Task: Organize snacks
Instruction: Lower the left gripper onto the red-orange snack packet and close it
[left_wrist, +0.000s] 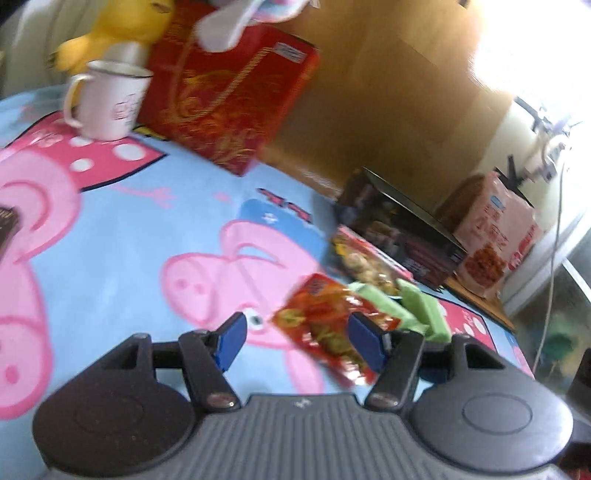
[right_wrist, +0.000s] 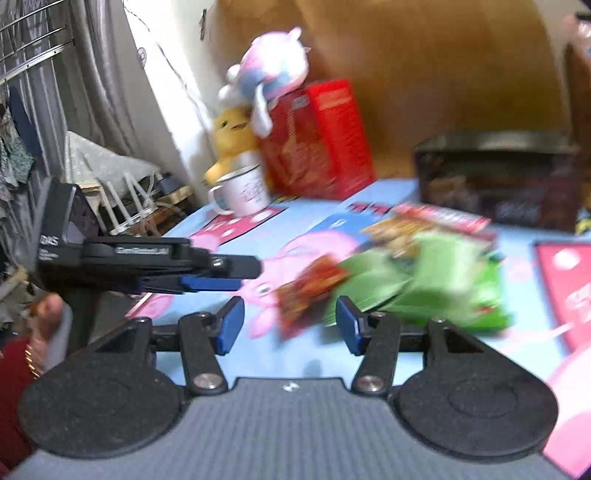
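While both grippers are hovering over the counter (left_wrist: 110, 229) with fingers parted and empty, the red snack packet (left_wrist: 325, 328) is lying loose beside the green packets (right_wrist: 417, 288), clustered near the dark box (right_wrist: 495, 184), probably awaiting sorting.

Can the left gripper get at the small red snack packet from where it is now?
Probably yes. The left gripper is open and the red snack packet lies just ahead on the cloth, partly between its fingers. Only the green packets crowd its far side.

Glossy foil snack packet (left_wrist: 325, 328) on soft cloth (left_wrist: 122, 229).
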